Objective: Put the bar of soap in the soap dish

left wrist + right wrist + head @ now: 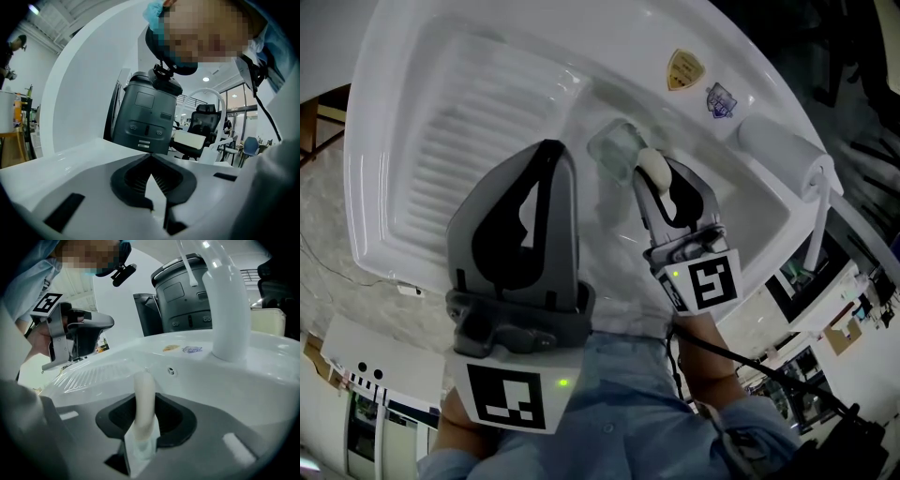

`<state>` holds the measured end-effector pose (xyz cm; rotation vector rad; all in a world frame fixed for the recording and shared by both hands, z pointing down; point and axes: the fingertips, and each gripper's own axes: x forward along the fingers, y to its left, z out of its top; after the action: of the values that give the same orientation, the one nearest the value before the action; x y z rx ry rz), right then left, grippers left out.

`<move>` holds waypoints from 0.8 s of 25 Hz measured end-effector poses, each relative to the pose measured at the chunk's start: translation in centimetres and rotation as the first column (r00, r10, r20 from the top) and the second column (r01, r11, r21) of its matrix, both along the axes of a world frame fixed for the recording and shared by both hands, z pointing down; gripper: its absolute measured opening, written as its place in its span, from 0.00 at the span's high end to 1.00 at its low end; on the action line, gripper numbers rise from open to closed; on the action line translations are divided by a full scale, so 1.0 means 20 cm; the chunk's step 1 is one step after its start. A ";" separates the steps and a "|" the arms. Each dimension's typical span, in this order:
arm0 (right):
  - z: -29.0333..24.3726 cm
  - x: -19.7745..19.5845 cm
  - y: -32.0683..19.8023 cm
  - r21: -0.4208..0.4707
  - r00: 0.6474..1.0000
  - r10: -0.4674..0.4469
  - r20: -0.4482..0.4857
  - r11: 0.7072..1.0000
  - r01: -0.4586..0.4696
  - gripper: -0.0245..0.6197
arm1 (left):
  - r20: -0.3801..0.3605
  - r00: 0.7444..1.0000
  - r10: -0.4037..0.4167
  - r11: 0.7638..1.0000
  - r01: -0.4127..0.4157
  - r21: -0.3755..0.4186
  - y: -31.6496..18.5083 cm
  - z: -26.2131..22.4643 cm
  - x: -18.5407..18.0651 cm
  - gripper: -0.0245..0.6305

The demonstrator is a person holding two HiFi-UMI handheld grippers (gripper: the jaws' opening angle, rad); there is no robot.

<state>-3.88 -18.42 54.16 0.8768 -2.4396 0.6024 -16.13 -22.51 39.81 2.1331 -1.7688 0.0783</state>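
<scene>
Jaws meet on left gripper (551,148) (empty); right gripper (656,173) clamps soap (144,399).

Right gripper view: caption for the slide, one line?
Right tool grips the pale bar of soap edge-on over the white sink, faucet behind.

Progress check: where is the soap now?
Head view, right of centre: the soap is clamped in the right gripper above the sink, right of the dish.

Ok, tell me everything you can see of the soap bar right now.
The bar of soap is cream-white, smooth and waxy-looking, with rounded ends and no wrapper. The right gripper is shut on its flat faces, so it stands on edge, poking past the jaw tips. It hangs over the white sink, beside the translucent soap dish, not yet in it.
</scene>
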 end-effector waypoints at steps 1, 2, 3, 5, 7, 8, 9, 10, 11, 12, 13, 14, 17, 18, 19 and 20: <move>0.01 -0.01 0.01 -0.001 1.000 -0.003 -0.006 1.000 0.003 0.79 | 0.002 1.000 0.003 1.000 -0.003 0.000 0.00 0.00 -0.01 0.96; 0.03 -0.02 0.01 -0.002 1.000 -0.006 -0.014 1.000 0.006 0.79 | 0.004 1.000 0.006 1.000 -0.006 0.000 0.01 0.00 -0.01 0.96; 0.04 -0.02 0.02 -0.003 1.000 -0.009 -0.022 1.000 0.009 0.79 | 0.006 1.000 0.008 1.000 -0.008 0.002 0.01 -0.01 -0.02 0.96; 0.06 -0.04 0.03 -0.012 0.999 -0.013 -0.034 1.000 0.013 0.79 | 0.006 1.000 0.008 1.000 -0.008 0.001 0.02 -0.01 -0.03 0.96; 0.09 -0.05 0.04 -0.023 0.999 -0.015 -0.047 1.000 0.014 0.79 | 0.004 1.000 0.003 1.000 -0.003 -0.003 0.02 -0.01 -0.05 0.96; 0.10 -0.05 0.04 -0.028 0.998 -0.015 -0.054 1.000 0.014 0.79 | 0.003 1.000 0.001 1.000 -0.001 -0.005 0.02 0.00 -0.06 0.96; 0.11 -0.05 0.04 -0.033 0.998 -0.015 -0.062 0.999 0.013 0.79 | 0.002 1.000 0.000 1.000 0.000 -0.007 0.02 0.00 -0.07 0.96; 0.13 -0.06 0.04 -0.039 0.997 -0.014 -0.071 0.999 0.012 0.79 | 0.001 1.000 -0.002 1.000 0.002 -0.009 0.02 0.00 -0.08 0.96; 0.14 -0.06 0.04 -0.044 0.997 -0.014 -0.081 0.999 0.010 0.79 | 0.001 1.000 -0.003 1.000 0.003 -0.011 0.03 0.00 -0.08 0.96; 0.15 -0.06 0.05 -0.049 0.996 -0.013 -0.091 0.999 0.009 0.79 | 0.000 1.000 -0.005 1.000 0.005 -0.013 0.03 0.00 -0.09 0.96; 0.16 -0.06 0.05 -0.053 0.995 -0.014 -0.101 0.999 0.008 0.79 | 0.000 1.000 -0.006 1.000 0.006 -0.015 0.03 0.00 -0.10 0.96; 0.17 -0.07 0.05 -0.057 0.994 -0.015 -0.111 0.998 0.009 0.79 | -0.001 1.000 -0.008 1.000 0.008 -0.017 0.03 0.00 -0.11 0.96; 0.20 -0.08 0.05 -0.064 0.990 -0.011 -0.139 0.998 0.002 0.79 | -0.005 1.000 -0.012 1.000 0.012 -0.023 0.04 0.00 -0.13 0.96; 0.21 -0.07 0.05 -0.067 0.989 -0.007 -0.148 0.998 -0.003 0.79 | -0.006 1.000 -0.013 1.000 0.013 -0.025 0.04 0.00 -0.13 0.96; 0.23 -0.07 0.05 -0.070 0.988 -0.002 -0.156 0.998 -0.009 0.79 | -0.007 1.000 -0.014 1.000 0.014 -0.026 0.04 0.00 -0.14 0.96; 0.24 -0.07 0.05 -0.072 0.986 0.002 -0.164 0.997 -0.014 0.79 | -0.008 1.000 -0.014 1.000 0.014 -0.028 0.05 0.00 -0.15 0.96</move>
<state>-5.24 -17.37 58.91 0.8716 -2.2538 0.5948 -19.05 -21.54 39.89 2.0984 -1.7679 0.0898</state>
